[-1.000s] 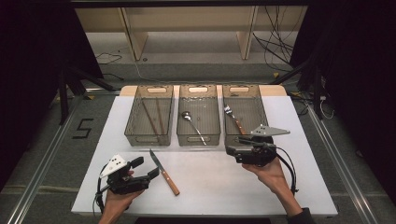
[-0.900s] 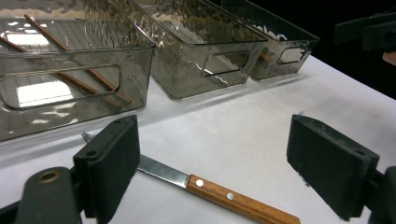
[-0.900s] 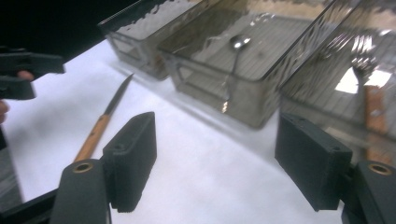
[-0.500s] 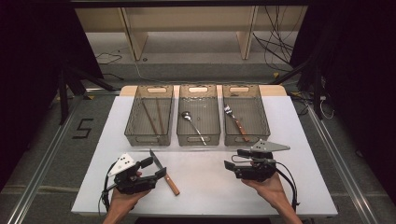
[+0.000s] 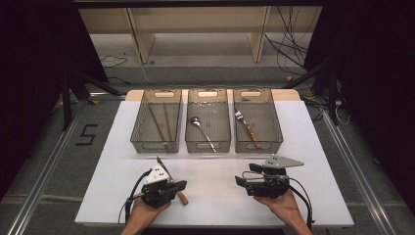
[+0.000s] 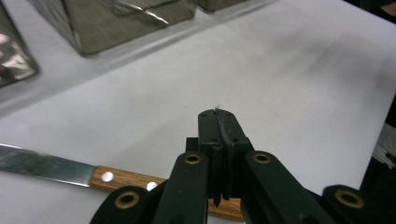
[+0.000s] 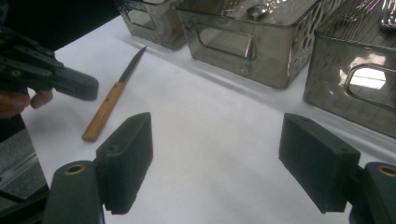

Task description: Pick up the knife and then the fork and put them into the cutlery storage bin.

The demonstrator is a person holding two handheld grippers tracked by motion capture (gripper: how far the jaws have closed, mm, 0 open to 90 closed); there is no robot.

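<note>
White table (image 5: 215, 205) carries three grey bins (image 5: 207, 121) at its far side. Left gripper (image 6: 218, 122), jaws pressed together and empty, hovers over the knife (image 7: 110, 100), hiding part of its wooden handle. Right gripper (image 7: 217, 161) hangs wide apart nearby.

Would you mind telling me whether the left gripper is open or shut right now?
Shut. In the left gripper view its jaws are pressed flat together with nothing between them, hovering just above the knife's wooden handle on the table.

Dark room w/ grey floor (image 5: 49, 161), wooden shelf unit (image 5: 195, 19) behind.
</note>
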